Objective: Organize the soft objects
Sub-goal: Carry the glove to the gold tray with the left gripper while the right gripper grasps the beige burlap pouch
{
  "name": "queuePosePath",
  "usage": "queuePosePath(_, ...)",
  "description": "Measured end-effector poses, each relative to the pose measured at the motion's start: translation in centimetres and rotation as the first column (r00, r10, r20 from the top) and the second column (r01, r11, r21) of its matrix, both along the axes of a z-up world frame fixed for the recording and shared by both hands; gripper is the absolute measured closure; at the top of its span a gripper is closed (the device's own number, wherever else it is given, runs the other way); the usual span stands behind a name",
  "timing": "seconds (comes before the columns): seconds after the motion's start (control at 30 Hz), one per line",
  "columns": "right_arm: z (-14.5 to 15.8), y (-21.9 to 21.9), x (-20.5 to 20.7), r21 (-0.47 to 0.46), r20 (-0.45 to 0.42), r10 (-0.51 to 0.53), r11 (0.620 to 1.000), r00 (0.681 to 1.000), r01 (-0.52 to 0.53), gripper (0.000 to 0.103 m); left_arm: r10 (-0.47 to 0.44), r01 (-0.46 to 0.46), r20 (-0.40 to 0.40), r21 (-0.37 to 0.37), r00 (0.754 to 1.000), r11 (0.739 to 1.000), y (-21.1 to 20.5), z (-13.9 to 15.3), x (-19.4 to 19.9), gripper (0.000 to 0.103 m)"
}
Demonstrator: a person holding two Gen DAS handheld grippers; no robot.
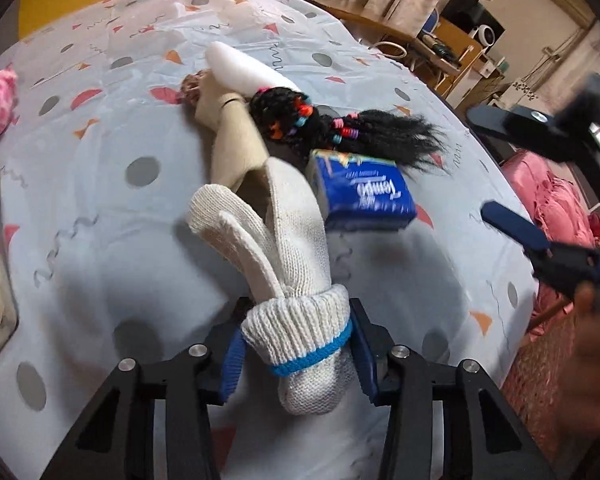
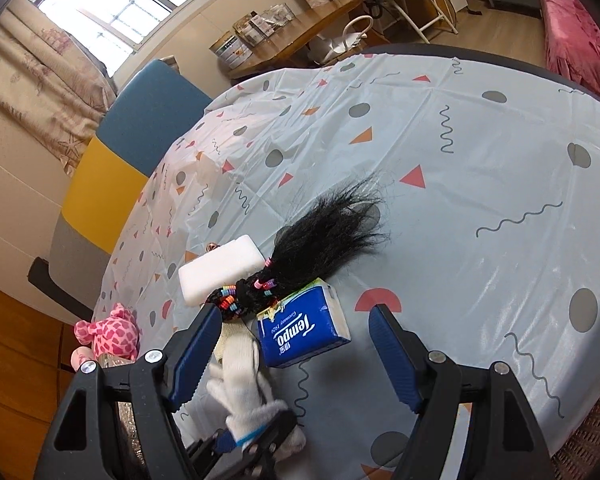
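Our left tool is clenched on the ribbed cuff of a white knit glove, its blue pads pressing either side of the cuff just above the turquoise band. The glove's fingers trail forward from the tool toward the middle of the surface, which is draped in a pale blue cloth printed with grey dots, squiggles and coral and orange shapes. In the right wrist view the same glove shows low in the frame, with the left tool gripping it from below.

Our right tool is released, its two blue fingers spread wide and holding nothing. Between them we see a blue tissue pack. Its label reads "Tempo", with "Germany 1929" in small type and some characters too small for us to read. In the left wrist view the pack lies just beside the glove's fingers, and the right tool hangs apart from it toward the right edge.

Resting against the far side of the pack is a black braided hairpiece bound with coloured elastic bands. Beside it lies a white foam block, and a beige cloth item lies partly under the hairpiece and glove. A pink spotted plush toy sits at the surface's left edge.
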State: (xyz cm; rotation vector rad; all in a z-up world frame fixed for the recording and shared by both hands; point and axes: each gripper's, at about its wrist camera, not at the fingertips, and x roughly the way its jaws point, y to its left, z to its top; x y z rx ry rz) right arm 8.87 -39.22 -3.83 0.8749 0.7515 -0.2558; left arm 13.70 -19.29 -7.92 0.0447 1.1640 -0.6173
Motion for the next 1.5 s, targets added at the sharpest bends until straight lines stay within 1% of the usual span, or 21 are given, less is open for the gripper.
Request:
queuePosePath(0.07,-0.2,0.0,0.1,0.006,-0.011,0.001,1.0,1.0,-0.001,0.026,-0.012,0.012,0.02,-0.004,1.0,1.0,1.3,0.0,-1.1,0.056)
queuePosePath(0.2,-0.7,0.0,0.2,0.017,-0.037,0.009,1.0,0.999,-0.008,0.026,-0.035,0.034,0.049,0.019,0.998,0.999,2.5,0.2,-2.8,0.057)
queuePosePath(0.37,-0.9,0.3,0.4,0.009,-0.058,0.017,1.0,0.998,-0.017,0.026,-0.031,0.03,0.041,0.023,0.999,0.999,3.7,0.4,-3.3,0.063)
queuePosePath(0.43,-1.0,0.3,0.5,0.005,-0.067,0.017,1.0,0.998,-0.017,0.026,-0.033,0.032,0.05,0.034,0.998,0.999,3.8,0.9,-3.1,0.064)
queuePosePath(0.5,-1.1,0.3,0.5,0.006,-0.071,0.018,1.0,0.997,-0.018,0.026,-0.029,0.027,0.063,0.032,0.998,0.999,3.7,1.6,-2.4,0.064)
queuePosePath(0.63,-1.2,0.4,0.5,0.001,-0.075,0.022,1.0,0.997,-0.022,0.026,-0.012,0.01,0.12,0.017,0.993,1.0,4.0,4.4,-0.5,0.065)
queuePosePath(0.7,-1.2,0.5,0.6,0.0,-0.075,0.028,1.0,0.997,-0.028,0.026,0.011,-0.012,0.144,0.005,0.989,1.0,4.5,6.1,1.0,0.065)
queuePosePath(0.8,-1.2,0.6,0.7,0.0,-0.074,0.036,0.999,0.997,-0.036,0.026,0.071,-0.072,0.183,-0.004,0.98,0.997,5.8,8.5,3.9,0.065)
queuePosePath(0.83,-1.2,0.6,0.8,0.004,-0.074,0.04,0.999,0.996,-0.04,0.026,0.098,-0.1,0.208,0.0,0.973,0.995,6.5,9.5,5.2,0.065)
queuePosePath(0.97,-1.3,0.8,0.9,0.01,-0.078,0.054,0.999,0.995,-0.053,0.026,0.188,-0.197,0.254,0.013,0.949,0.98,9.3,11.7,9.1,0.065)
queuePosePath(1.03,-1.4,0.9,1.0,0.01,-0.08,0.061,0.998,0.995,-0.06,0.026,0.245,-0.257,0.265,0.014,0.933,0.966,11.4,12.6,11.0,0.065)
queuePosePath(1.13,-1.4,1.0,1.1,0.012,-0.082,0.071,0.997,0.994,-0.07,0.026,0.334,-0.348,0.28,-0.001,0.9,0.938,15.4,13.6,12.8,0.065)
queuePosePath(1.2,-1.4,1.1,1.1,0.011,-0.084,0.075,0.997,0.994,-0.074,0.026,0.381,-0.398,0.3,-0.007,0.874,0.918,17.9,14.2,13.3,0.065)
queuePosePath(1.23,-1.5,1.1,1.2,0.011,-0.085,0.076,0.997,0.993,-0.076,0.026,0.408,-0.427,0.314,-0.009,0.857,0.904,19.7,14.7,13.3,0.065)
queuePosePath(1.4,-1.5,1.4,1.4,0.006,-0.093,0.089,0.996,0.992,-0.088,0.026,0.504,-0.532,0.339,-0.013,0.794,0.847,26.3,15.3,12.4,0.065)
queuePosePath(1.5,-1.5,1.4,1.4,0.001,-0.097,0.089,0.996,0.991,-0.09,0.026,0.546,-0.575,0.335,-0.016,0.768,0.818,29.6,14.8,11.2,0.065)
